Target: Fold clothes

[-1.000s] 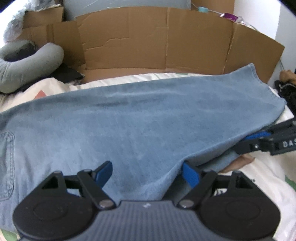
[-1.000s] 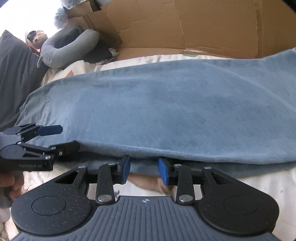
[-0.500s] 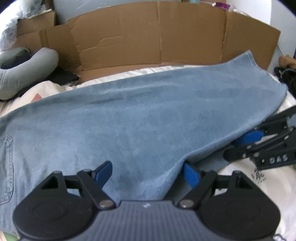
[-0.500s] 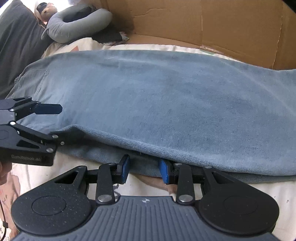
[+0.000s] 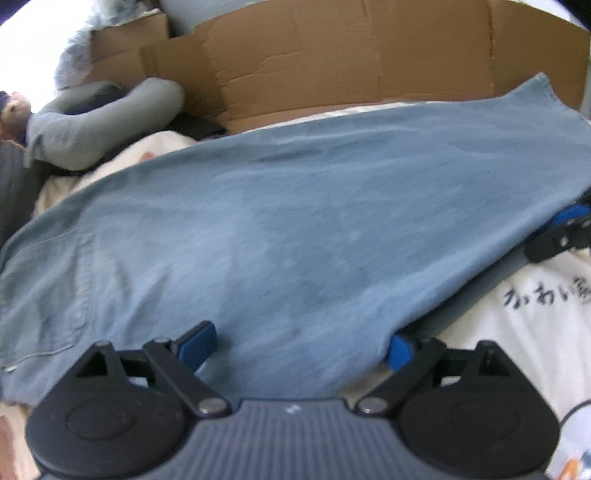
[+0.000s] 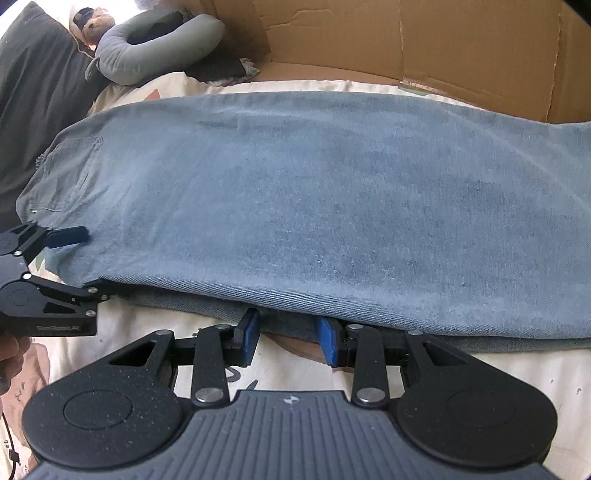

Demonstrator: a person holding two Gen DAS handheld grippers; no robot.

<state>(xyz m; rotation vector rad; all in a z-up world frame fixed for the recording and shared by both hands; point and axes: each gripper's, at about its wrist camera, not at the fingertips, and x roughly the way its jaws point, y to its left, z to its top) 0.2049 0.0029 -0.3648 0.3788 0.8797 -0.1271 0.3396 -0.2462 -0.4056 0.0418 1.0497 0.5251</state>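
Note:
Light blue jeans [image 5: 295, 221] [image 6: 314, 206] lie folded lengthwise across a printed bedsheet [image 5: 517, 332], back pocket [image 6: 70, 173] at the left end. My left gripper [image 5: 298, 345] [image 6: 86, 262] straddles the near edge at the pocket end, one finger above the denim and one below. Its jaws are opening wide and the pads do not press the cloth. My right gripper [image 6: 290, 336] [image 5: 554, 234] sits at the near edge further right, partly open. The edge of the lower denim layer lies between its blue fingertips [image 6: 251, 332], ungripped.
A cardboard wall [image 5: 369, 62] [image 6: 424, 44] stands behind the jeans. A grey neck pillow [image 6: 155, 48] and a plush toy [image 6: 92, 24] lie at the back left, with a dark cushion [image 6: 33, 96] beside them. A hand [image 6: 7, 354] holds the left gripper.
The left gripper has slid toward the pocket end and dipped, and its jaws have spread wider. The right gripper has rolled a little and stays at the near edge.

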